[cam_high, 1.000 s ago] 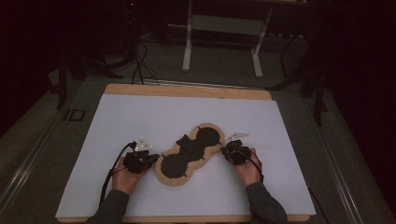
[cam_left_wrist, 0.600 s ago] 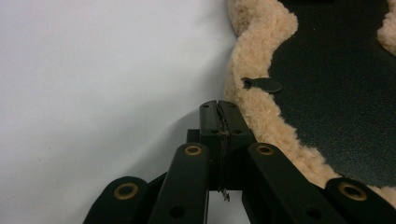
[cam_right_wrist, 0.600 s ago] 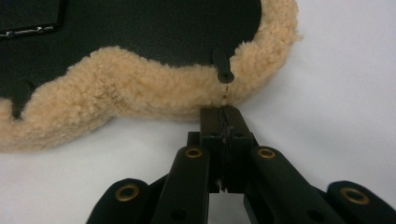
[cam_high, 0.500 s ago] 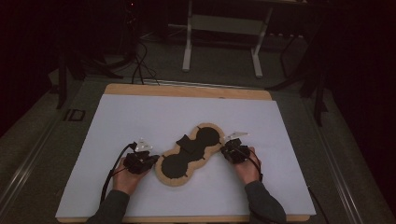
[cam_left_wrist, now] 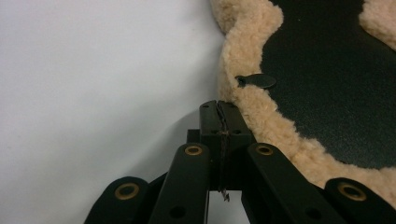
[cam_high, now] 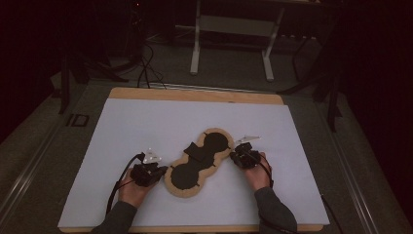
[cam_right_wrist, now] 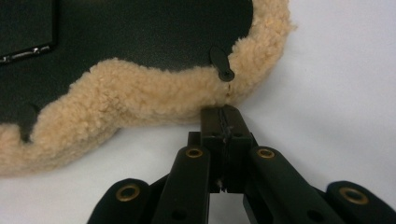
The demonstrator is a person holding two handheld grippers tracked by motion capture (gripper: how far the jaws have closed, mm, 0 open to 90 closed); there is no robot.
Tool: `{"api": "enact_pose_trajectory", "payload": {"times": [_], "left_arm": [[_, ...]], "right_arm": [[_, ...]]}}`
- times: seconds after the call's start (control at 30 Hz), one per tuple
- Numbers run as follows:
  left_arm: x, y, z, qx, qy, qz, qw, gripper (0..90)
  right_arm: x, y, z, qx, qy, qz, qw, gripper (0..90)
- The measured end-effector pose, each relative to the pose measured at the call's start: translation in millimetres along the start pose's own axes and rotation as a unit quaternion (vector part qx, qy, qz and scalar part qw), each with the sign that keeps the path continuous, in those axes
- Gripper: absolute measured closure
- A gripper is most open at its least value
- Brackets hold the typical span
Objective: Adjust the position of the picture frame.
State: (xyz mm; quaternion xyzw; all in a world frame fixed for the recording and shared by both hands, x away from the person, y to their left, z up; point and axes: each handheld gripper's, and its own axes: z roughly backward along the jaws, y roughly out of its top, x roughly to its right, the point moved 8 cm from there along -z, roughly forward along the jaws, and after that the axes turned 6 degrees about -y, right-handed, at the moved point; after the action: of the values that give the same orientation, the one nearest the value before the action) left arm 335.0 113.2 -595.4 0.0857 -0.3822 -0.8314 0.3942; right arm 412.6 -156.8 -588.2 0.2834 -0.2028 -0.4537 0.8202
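1. We look forward and down from high above the person's side of the white-topped table (cam_high: pixel 146 122), seeing it whole.
2. We ride the left gripper (cam_left_wrist: pixel 219 105), low and very close, facing along its black jaws.
3. We ride the right gripper (cam_right_wrist: pixel 225 111), equally close.
4. All three views share the tan fleece-edged, black-backed peanut-shaped frame (cam_high: pixel 182 187) (cam_left_wrist: pixel 243 28) (cam_right_wrist: pixel 140 100).

left claw (cam_high: pixel 155 174): jaws pressed together | right claw (cam_high: pixel 238 157): jaws pressed together

Frame (cam_high: pixel 197 165): fuzzy tan fleece rim, matt black backing; table sheet (cam_high: pixel 146 126) smooth white.
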Motion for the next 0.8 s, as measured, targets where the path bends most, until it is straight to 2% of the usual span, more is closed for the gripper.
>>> {"api": "enact_pose_trajectory", "payload": {"times": [0.17,0.4,0.57,0.8], "left_arm": [[4.7,-1.0,0.0,-0.001,-0.005,-0.003,1.0,90.0],[20.2,-3.2,-0.5,-0.012,-0.017,-0.024,0.9995,90.0],[32.7,-4.2,-1.9,-0.018,-0.024,-0.042,0.9987,90.0],[36.2,-3.7,-3.4,-0.015,-0.023,-0.04,0.9988,90.0]], "right_arm": [[0.3,0.9,-0.8,0.001,0.003,-0.005,1.0,89.6],[-0.5,4.9,0.6,0.004,0.011,-0.011,0.9999,89.5],[-2.8,7.8,1.7,0.004,0.011,-0.005,0.9999,89.5],[-7.8,8.3,1.7,0.003,0.014,0.0,0.9999,89.6]]}}
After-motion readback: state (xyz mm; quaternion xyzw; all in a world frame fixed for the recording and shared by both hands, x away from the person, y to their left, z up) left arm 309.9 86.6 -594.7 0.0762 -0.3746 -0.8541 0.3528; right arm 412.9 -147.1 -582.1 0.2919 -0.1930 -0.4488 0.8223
